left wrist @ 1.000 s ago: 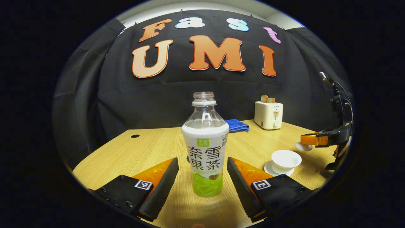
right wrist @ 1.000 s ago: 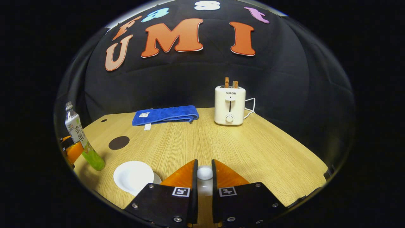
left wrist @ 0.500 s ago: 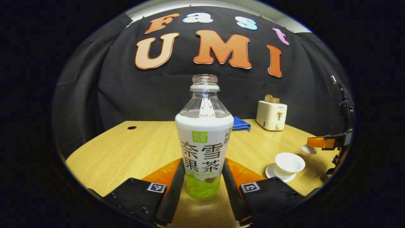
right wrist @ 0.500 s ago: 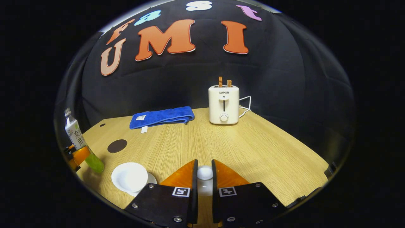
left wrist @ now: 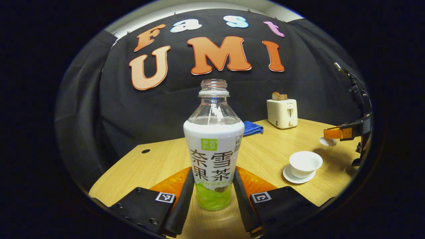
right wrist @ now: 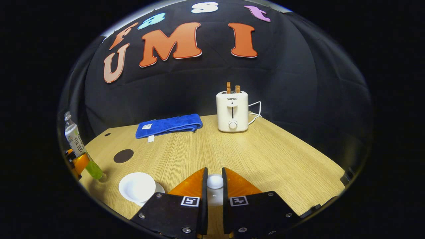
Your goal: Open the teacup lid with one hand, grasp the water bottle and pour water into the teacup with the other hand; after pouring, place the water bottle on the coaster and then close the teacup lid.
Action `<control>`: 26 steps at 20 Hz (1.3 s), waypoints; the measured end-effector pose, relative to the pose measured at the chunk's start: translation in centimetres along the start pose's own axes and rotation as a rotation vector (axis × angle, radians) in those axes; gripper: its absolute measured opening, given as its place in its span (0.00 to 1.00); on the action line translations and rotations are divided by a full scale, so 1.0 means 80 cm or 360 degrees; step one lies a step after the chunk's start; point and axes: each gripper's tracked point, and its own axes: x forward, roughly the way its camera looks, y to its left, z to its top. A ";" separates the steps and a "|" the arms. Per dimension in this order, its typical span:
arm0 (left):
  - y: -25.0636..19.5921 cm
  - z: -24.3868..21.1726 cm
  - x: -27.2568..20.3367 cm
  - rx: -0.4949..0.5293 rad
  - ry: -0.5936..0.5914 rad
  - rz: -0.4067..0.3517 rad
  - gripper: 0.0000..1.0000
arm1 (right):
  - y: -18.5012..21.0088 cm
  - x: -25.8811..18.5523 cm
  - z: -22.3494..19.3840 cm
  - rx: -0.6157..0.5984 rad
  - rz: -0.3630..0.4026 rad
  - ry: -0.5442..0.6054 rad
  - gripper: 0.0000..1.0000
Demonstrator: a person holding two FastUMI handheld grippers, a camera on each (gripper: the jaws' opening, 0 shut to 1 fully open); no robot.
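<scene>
The left gripper (left wrist: 212, 186) is clamped on the bottle (left wrist: 213, 156), both fingers pressing its sides. The right gripper (right wrist: 214, 186) pinches the lid (right wrist: 214, 182) by its knob.

My desk (right wrist: 265, 156) is pale wood with a fine matt grain. The water bottle (left wrist: 213, 146) is clear glossy plastic under a smooth printed sleeve; the teacup (left wrist: 305, 163) and its saucer (left wrist: 288, 174) look glazed, shiny ceramic. The blue towel (right wrist: 167, 124) is soft, ribbed cloth, the toaster (right wrist: 232, 111) smooth cream plastic.
</scene>
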 end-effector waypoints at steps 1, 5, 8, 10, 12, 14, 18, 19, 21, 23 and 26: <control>-0.003 0.006 -0.003 0.0057 -0.0008 -0.0007 0.67 | -0.001 -0.001 0.002 -0.0005 -0.0006 -0.0006 0.18; -0.014 0.025 -0.001 0.0380 -0.0019 -0.0017 0.67 | -0.004 -0.005 0.007 0.0005 -0.0008 -0.0026 0.18; -0.022 0.028 0.001 0.0657 -0.0022 -0.0026 0.67 | -0.014 -0.006 0.010 0.0019 -0.0034 -0.0039 0.18; -0.030 0.029 0.011 0.0846 -0.0016 -0.0041 0.67 | -0.016 -0.005 0.007 0.0030 -0.0042 -0.0034 0.18; -0.031 0.021 0.018 0.1009 0.0021 -0.0054 0.69 | -0.018 -0.006 0.008 0.0035 -0.0045 -0.0035 0.18; -0.035 0.018 0.028 0.1179 0.0058 -0.0078 0.69 | -0.019 -0.007 0.011 0.0043 -0.0042 -0.0041 0.19; -0.050 0.018 0.040 0.1502 0.0080 -0.0127 0.69 | -0.025 -0.007 0.009 0.0056 -0.0054 -0.0039 0.18; -0.056 0.016 0.041 0.1568 0.0085 -0.0144 0.69 | -0.026 -0.007 0.009 0.0059 -0.0059 -0.0037 0.18; -0.066 0.017 0.044 0.1680 0.0088 -0.0167 0.67 | -0.029 -0.005 0.008 0.0061 -0.0066 -0.0031 0.18; -0.075 0.011 0.052 0.1787 0.0100 -0.0195 0.67 | -0.029 -0.006 0.008 0.0063 -0.0066 -0.0029 0.19; -0.090 -0.001 0.042 0.1960 0.0109 -0.0240 0.69 | -0.031 -0.006 0.008 0.0068 -0.0066 -0.0031 0.19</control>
